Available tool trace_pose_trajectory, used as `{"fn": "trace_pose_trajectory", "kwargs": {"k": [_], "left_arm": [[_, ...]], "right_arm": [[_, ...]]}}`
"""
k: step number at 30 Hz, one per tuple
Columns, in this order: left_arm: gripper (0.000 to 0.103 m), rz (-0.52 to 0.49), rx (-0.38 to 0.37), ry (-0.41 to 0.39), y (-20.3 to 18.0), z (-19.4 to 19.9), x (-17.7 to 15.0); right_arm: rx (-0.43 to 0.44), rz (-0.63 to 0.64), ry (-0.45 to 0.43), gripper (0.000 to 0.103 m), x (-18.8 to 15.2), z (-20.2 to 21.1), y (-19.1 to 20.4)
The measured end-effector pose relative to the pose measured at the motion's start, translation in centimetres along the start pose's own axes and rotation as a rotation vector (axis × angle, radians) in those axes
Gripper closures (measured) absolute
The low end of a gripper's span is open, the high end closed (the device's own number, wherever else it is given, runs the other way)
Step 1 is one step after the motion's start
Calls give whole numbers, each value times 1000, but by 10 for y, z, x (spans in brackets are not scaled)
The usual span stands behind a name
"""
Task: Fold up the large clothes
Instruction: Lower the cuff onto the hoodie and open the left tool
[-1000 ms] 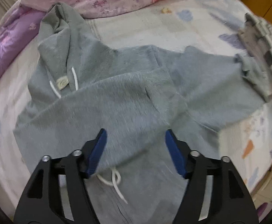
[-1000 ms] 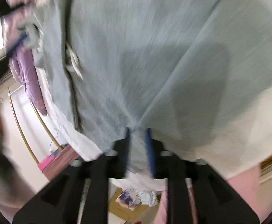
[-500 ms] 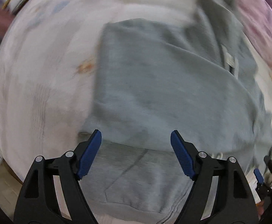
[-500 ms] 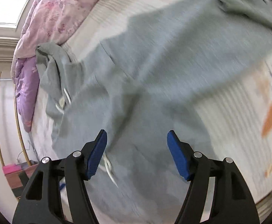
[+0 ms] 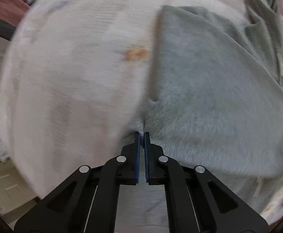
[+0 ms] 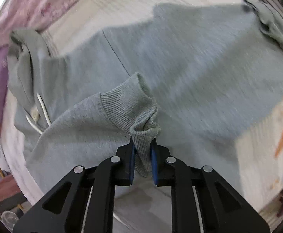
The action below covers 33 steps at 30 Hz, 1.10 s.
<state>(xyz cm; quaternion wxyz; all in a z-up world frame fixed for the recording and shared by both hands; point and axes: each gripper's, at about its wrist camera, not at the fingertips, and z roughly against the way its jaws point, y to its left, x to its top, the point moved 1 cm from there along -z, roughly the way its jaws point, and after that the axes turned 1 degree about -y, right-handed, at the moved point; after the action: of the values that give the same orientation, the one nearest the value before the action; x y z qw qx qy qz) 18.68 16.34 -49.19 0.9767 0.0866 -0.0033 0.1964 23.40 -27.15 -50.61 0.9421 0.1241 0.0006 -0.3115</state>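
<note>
A grey hooded sweatshirt lies spread on a bed; it also shows in the left wrist view. My left gripper is shut on the sweatshirt's left edge, where the cloth bunches between the blue pads. My right gripper is shut on a ribbed cuff, which is folded over the sweatshirt's body. The hood and white drawstrings lie at the left in the right wrist view.
A pale patterned bedsheet covers the bed. A pink and purple floral quilt lies along the far side. The bed's edge and the floor show at lower left in the left wrist view.
Both grippers were open half a second ago and are now shut. The left has closed on the sweatshirt's edge, the right on the ribbed cuff.
</note>
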Motion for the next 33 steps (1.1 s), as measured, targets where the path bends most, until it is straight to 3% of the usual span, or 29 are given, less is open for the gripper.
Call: {"fn": "trace_pose_trajectory", "kwargs": {"k": [3, 4, 5, 7, 10, 12, 13, 14, 15, 18, 19, 25, 27, 29, 30, 31, 32, 33], "left_arm": [[90, -41, -12, 32, 1, 0, -2], [87, -64, 11, 38, -1, 5, -3], [77, -85, 22, 24, -1, 12, -4], [64, -132, 43, -20, -3, 33, -6], [64, -174, 31, -80, -13, 55, -2], [73, -204, 4, -114, -24, 52, 5], [92, -218, 3, -112, -29, 44, 10], [99, -223, 1, -82, -35, 31, 15], [99, -215, -12, -62, -39, 19, 21], [100, -210, -32, 9, -44, -22, 29], [100, -220, -30, 1, -47, -30, 29], [100, -270, 4, 3, -55, -14, 19], [95, -276, -5, 1, -56, 0, 14], [53, -285, 1, -16, -57, 15, 10], [44, -286, 9, -32, -55, 27, 7], [42, -283, 5, -45, -53, 38, 3], [42, -283, -4, -48, -52, 48, 1], [41, -284, -16, -44, -51, 62, -3]], "right_arm": [[22, 26, 6, 80, -6, -14, -10], [30, 19, 13, 68, -6, -12, -11], [26, 8, 24, 43, -8, -7, -14], [-46, 11, -18, 29, -10, 13, -16], [-121, 139, -180, 29, -16, 46, -3], [-89, 304, -260, 49, -22, 56, 17], [-88, 381, -275, 76, -25, 53, 27], [-100, 426, -261, 92, -24, 47, 33], [-122, 461, -202, 95, -24, 29, 39], [-166, 401, -44, 97, -18, -20, 32], [-164, 394, -51, 99, -17, -28, 28], [-147, 382, -56, 98, -23, -13, 15], [-131, 382, -48, 96, -24, -2, 15], [-68, 367, -43, 91, -33, 19, 16], [-56, 363, -42, 87, -36, 26, 15], [-48, 358, -40, 74, -41, 39, 12], [-53, 358, -38, 48, -45, 50, 11], [-67, 356, -45, 39, -50, 63, 10]]}}
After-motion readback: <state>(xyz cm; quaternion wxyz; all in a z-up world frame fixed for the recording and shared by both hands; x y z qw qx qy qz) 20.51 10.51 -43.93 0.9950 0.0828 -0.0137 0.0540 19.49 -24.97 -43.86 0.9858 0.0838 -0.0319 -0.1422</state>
